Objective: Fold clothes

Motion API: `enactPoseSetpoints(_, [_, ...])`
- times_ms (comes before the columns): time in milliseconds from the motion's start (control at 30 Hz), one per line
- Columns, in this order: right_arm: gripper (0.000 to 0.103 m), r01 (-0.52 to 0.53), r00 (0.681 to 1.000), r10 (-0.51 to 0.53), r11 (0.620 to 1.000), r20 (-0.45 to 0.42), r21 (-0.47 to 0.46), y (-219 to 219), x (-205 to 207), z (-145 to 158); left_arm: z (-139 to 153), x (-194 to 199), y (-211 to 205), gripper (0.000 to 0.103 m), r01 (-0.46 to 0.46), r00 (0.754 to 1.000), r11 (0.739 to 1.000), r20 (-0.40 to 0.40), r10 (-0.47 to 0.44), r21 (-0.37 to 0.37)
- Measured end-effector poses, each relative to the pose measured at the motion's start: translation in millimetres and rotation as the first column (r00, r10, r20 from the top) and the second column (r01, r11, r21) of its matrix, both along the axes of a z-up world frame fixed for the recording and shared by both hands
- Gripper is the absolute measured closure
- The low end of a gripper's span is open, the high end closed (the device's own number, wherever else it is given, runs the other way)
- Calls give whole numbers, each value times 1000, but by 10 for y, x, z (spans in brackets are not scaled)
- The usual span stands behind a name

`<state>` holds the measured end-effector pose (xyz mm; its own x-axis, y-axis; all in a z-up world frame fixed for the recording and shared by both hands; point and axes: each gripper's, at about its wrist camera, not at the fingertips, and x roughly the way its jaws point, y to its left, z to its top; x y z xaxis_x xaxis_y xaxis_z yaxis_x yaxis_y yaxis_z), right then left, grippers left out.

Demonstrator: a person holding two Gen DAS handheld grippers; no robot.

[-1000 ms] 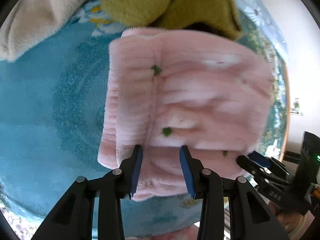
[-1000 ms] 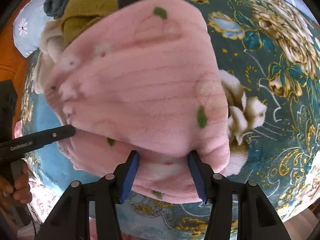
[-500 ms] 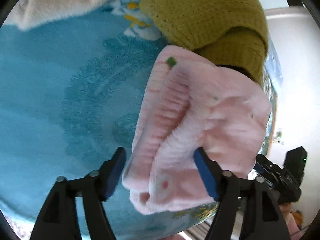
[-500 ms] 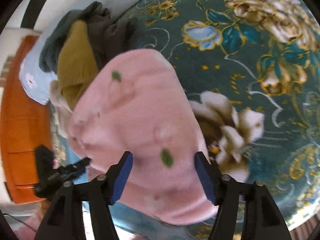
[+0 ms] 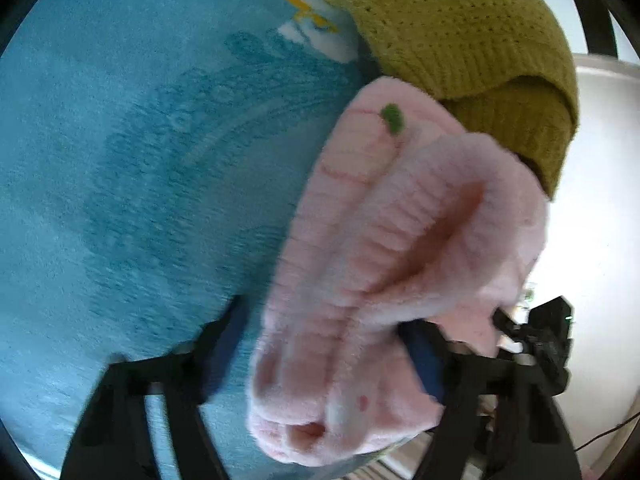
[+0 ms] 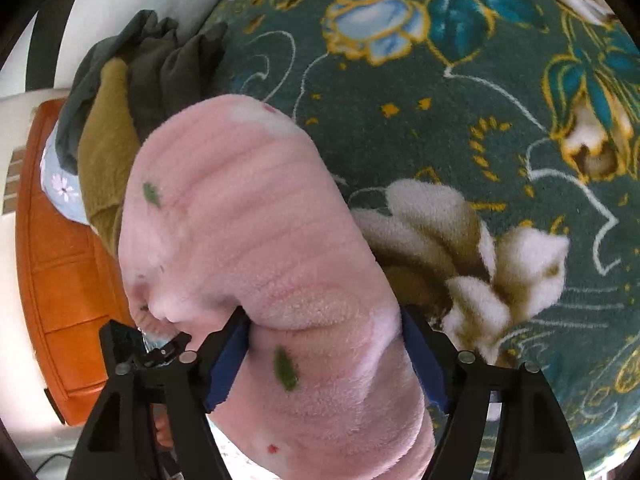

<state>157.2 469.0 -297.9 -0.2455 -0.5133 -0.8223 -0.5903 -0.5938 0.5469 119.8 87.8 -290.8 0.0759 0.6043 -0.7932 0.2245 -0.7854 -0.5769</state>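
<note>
A folded pink fleece garment with small green leaf spots lies bunched between both grippers, over a teal blanket. My left gripper is open wide, its blue-padded jaws on either side of the pink bundle's near end. My right gripper is also open wide, its jaws flanking the same garment from the other side. The left gripper shows as a dark shape in the right wrist view.
A mustard knitted sweater lies just behind the pink garment, with dark grey clothes piled beside it. The blanket has a large flower pattern on the right. An orange headboard stands at the left.
Both grippers opened from a narrow hold to wide open. The pink garment, spread flat a second ago, is now bunched into a thicker folded bundle, and both cameras have tilted.
</note>
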Motion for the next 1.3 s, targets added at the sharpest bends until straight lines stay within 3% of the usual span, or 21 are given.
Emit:
enactPoseSetpoints(33, [28,13,1000,-13,1000,8,-1,-13,0,16,11,2,11,47,-7,1000,1000,4,7,10])
enactPoseSetpoints(100, [47,61,998,-61,998,17,-19,-33,11,64,81,14,52,54,13,1000,1000,-11,-13,-11])
enactPoseSetpoints(200, [67,96,995,-96,995,24,8,-101,16,227,264,63,105,66,47,998,998,-40,-48,-42])
enactPoseSetpoints(300, [75,79,997,-79,995,-5,57,-234,20,521,507,137,137,70,75,994,995,-70,-79,-61])
enactPoseSetpoints(433, [76,80,995,-74,991,-62,106,-410,112,1004,893,299,104,71,93,988,995,-117,-97,-45])
enactPoseSetpoints(600, [76,109,985,-89,984,-145,138,-620,536,1728,1418,563,-3,71,77,982,997,-176,-71,23])
enactPoseSetpoints(800, [76,165,966,-118,967,-232,196,-602,810,2457,2126,356,-69,71,160,946,986,-291,-140,45])
enactPoseSetpoints(900, [76,205,947,-139,955,-289,214,-571,900,2698,2430,314,57,71,187,919,980,-363,-152,62])
enactPoseSetpoints(1033, [76,247,924,-159,942,-349,227,-422,1010,2981,2628,260,201,71,223,891,971,-422,-168,84])
enactPoseSetpoints(1300, [76,296,897,-159,909,-412,294,76,1215,3163,2763,182,894,71,300,844,952,-483,-231,68])
